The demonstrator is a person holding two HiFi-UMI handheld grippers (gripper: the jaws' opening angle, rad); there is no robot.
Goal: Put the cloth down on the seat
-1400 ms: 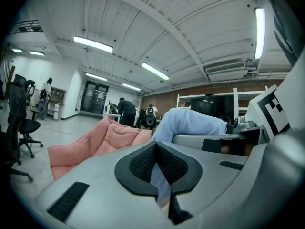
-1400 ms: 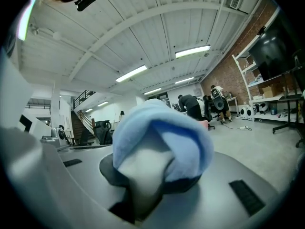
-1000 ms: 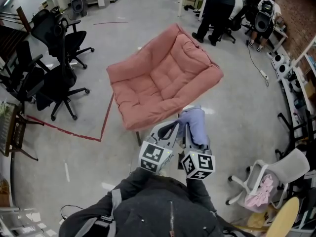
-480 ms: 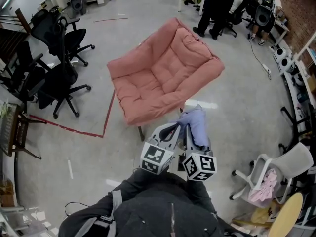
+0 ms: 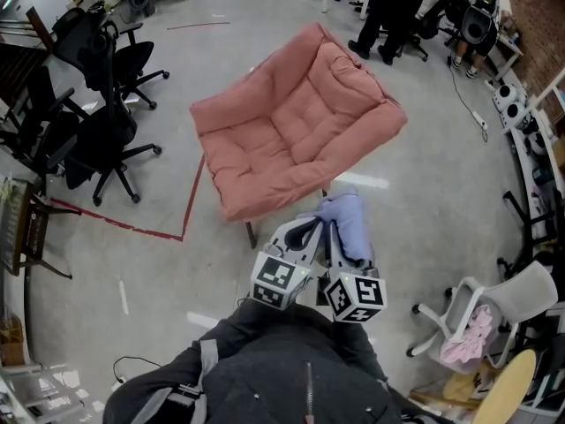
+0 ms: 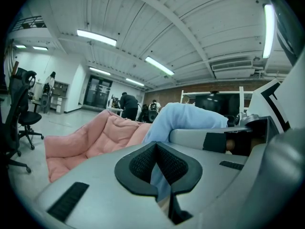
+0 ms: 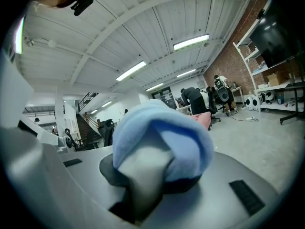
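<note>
- Print: the only thing I can read off is the black-and-white square markers on the two cubes, left cube (image 5: 278,279) and right cube (image 5: 355,296). They are patterns, not letters.
- Right gripper (image 7: 143,185): its jaws are clamped on the light blue cloth (image 5: 347,223). The cloth bunches up in a thick wad over the tips and covers the pads.
- Left gripper (image 6: 158,168): its jaws are almost together, the dark ribbed pads (image 6: 143,163) meeting at the top. A thin strip of the same cloth is pinched in the slit below them.
- In the head view both grippers sit side by side, just beside each other, at 6 o'clock in the frame. They point toward 12.
- The cloth is up in the air between the tips, draped mostly over the right gripper. It is over bare floor (image 5: 415,210), not on the seat.
- The seat is a pink cushioned chair (image 5: 291,135) at 12 o'clock from the grippers. Its front edge is near the cloth but apart from it.
- Black office chairs (image 5: 106,140) are at 10 o'clock.
- Red floor tape (image 5: 190,201) is at 9.
- A white chair (image 5: 494,312) is at 4.
- People (image 5: 393,7) are standing at 1.
</note>
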